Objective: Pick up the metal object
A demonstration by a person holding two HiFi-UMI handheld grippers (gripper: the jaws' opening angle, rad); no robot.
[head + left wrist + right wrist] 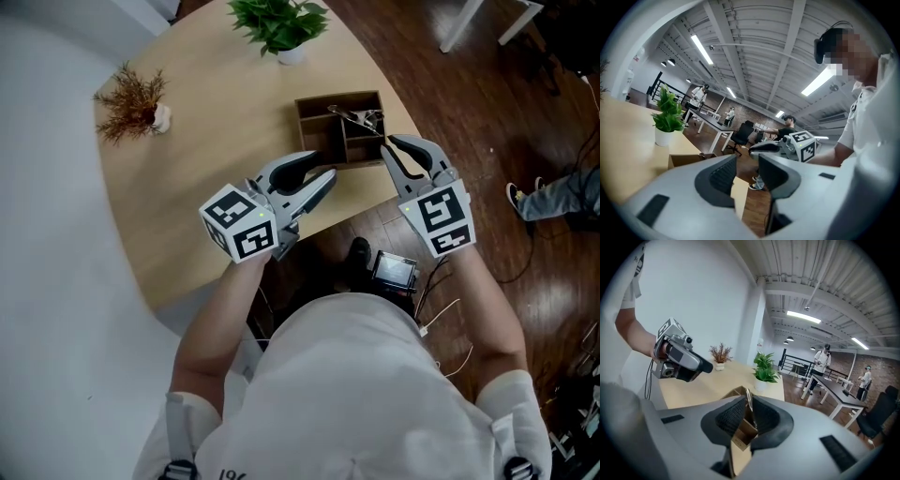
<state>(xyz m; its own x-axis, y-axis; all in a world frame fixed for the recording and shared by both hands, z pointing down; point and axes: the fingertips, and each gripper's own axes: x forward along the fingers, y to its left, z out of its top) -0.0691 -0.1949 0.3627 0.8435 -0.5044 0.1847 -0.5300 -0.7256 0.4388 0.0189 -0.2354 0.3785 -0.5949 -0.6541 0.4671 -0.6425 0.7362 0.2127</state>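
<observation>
Metal object (359, 117) in box (337, 96) at table (216, 150) edge; potted plant (278, 23) behind it

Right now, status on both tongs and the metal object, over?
Left tongs open, empty. Right tongs open at the wooden box, metal object lined up between them, not clamped. Only box walls nearby.

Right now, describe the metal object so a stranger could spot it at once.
Find the light wooden table, then the brown divided box on it near the green potted plant. The metal object lies in the box's far right compartment: the only shiny silver thing among wood and plants.
</observation>
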